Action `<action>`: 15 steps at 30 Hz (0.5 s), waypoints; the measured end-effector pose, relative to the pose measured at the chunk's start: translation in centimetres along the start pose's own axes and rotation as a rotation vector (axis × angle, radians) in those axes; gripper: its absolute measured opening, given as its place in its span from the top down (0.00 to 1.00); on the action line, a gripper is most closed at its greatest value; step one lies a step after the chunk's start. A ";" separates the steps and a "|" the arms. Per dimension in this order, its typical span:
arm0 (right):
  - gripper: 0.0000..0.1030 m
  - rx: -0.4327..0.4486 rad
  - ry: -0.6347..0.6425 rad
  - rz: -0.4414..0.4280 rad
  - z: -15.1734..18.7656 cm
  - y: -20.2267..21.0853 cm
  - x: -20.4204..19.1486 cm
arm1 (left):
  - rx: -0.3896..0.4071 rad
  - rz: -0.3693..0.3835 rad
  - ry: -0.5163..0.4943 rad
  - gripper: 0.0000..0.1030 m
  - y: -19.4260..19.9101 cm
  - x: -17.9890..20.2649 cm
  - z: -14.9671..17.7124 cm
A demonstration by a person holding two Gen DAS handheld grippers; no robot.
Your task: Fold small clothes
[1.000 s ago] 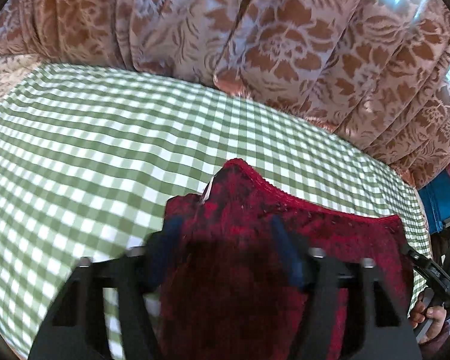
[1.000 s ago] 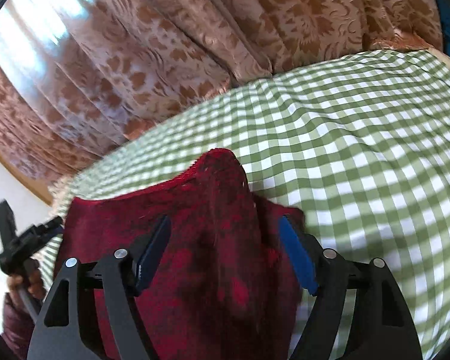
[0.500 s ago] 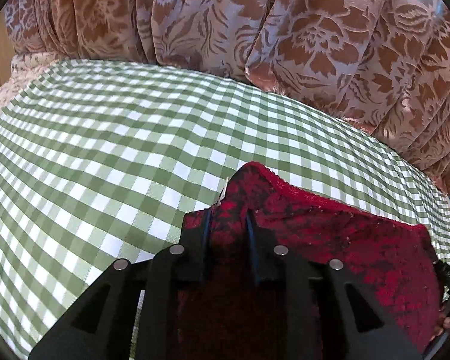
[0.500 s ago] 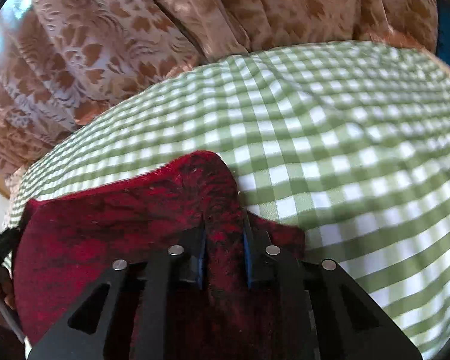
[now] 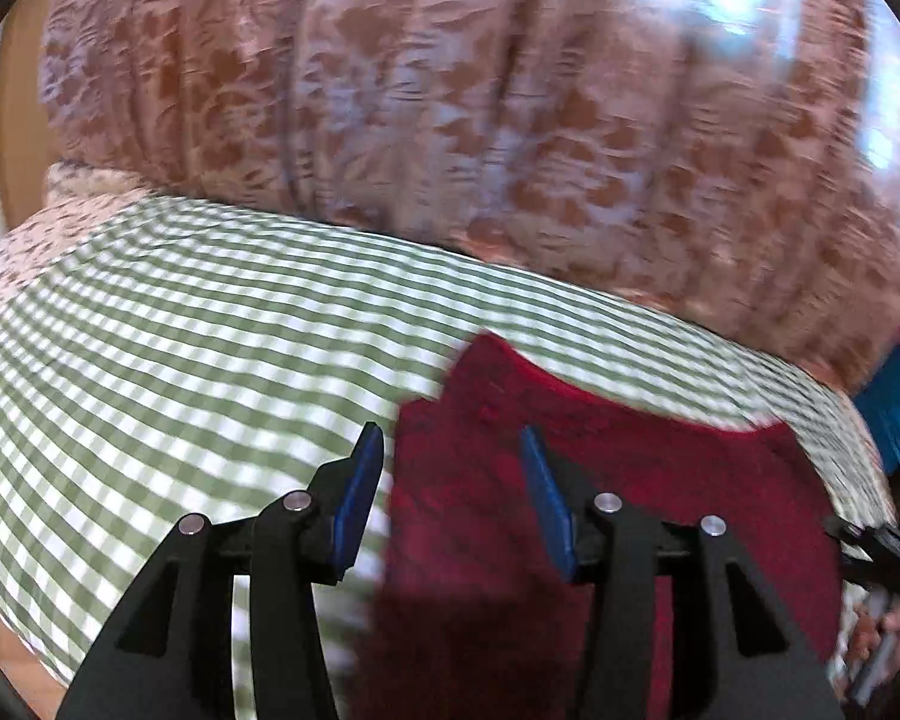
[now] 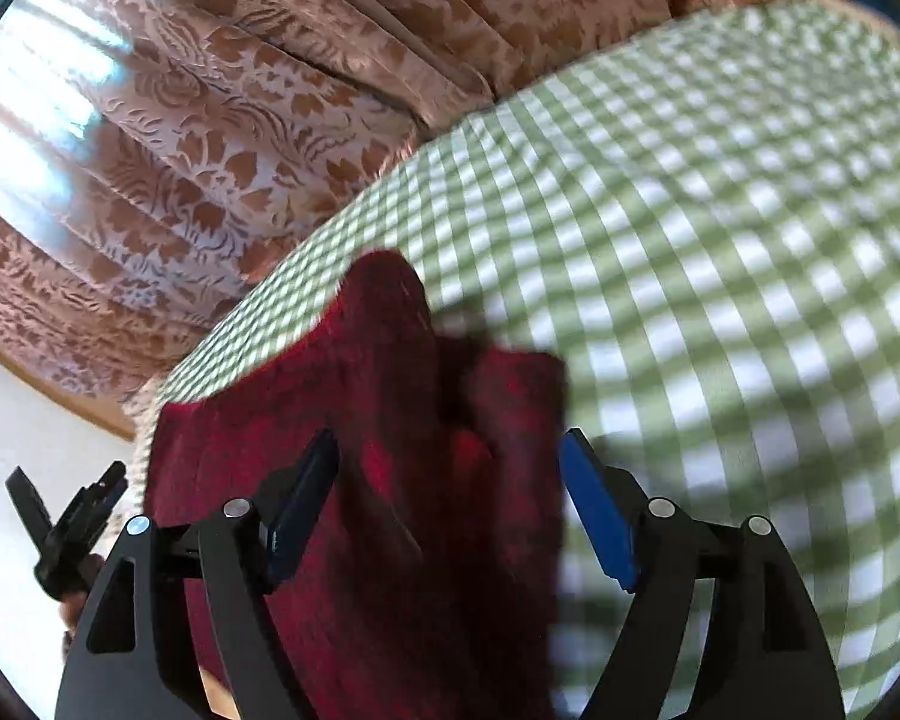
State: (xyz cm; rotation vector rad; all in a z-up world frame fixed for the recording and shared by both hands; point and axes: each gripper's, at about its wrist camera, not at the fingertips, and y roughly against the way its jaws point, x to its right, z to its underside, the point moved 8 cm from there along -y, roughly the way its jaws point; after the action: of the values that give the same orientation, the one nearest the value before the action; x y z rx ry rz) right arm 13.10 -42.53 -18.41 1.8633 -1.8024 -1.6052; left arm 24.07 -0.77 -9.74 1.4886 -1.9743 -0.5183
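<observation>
Both grippers (image 5: pixel 450 468) (image 6: pixel 450 480) gape over red garment (image 5: pixel 630 510) — edges blurred, seemingly unheld

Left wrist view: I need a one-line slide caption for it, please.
Open left gripper above the corner of a dark red garment on a green checked tablecloth, patterned curtain behind.

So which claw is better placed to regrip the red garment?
Probably right: the right claw is open squarely over the red garment, while the open left claw straddles its edge on the checked cloth.

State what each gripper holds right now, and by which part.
Nothing. The left gripper and right gripper are both open above the red lace garment.
</observation>
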 end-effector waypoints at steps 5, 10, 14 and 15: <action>0.27 -0.063 -0.050 -0.173 4.0 0.5 0.0 | -0.064 0.206 -0.119 0.55 2.4 5.3 4.9; 0.27 -0.130 -0.001 -0.220 8.1 0.7 -1.5 | -0.154 0.273 -0.229 0.55 1.9 9.7 8.9; 0.26 -0.127 0.021 -0.211 9.0 0.9 -2.0 | -0.228 0.251 -0.221 0.55 -0.6 10.7 10.5; 0.31 -0.124 0.024 -0.193 9.0 0.9 -2.1 | -0.233 0.242 -0.212 0.55 -0.9 10.6 10.7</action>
State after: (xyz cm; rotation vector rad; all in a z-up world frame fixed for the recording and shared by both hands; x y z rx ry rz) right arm 6.76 -36.14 -20.55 2.0424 -1.5151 -1.7040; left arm 15.63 -11.65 -15.78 1.0720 -2.1349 -0.7953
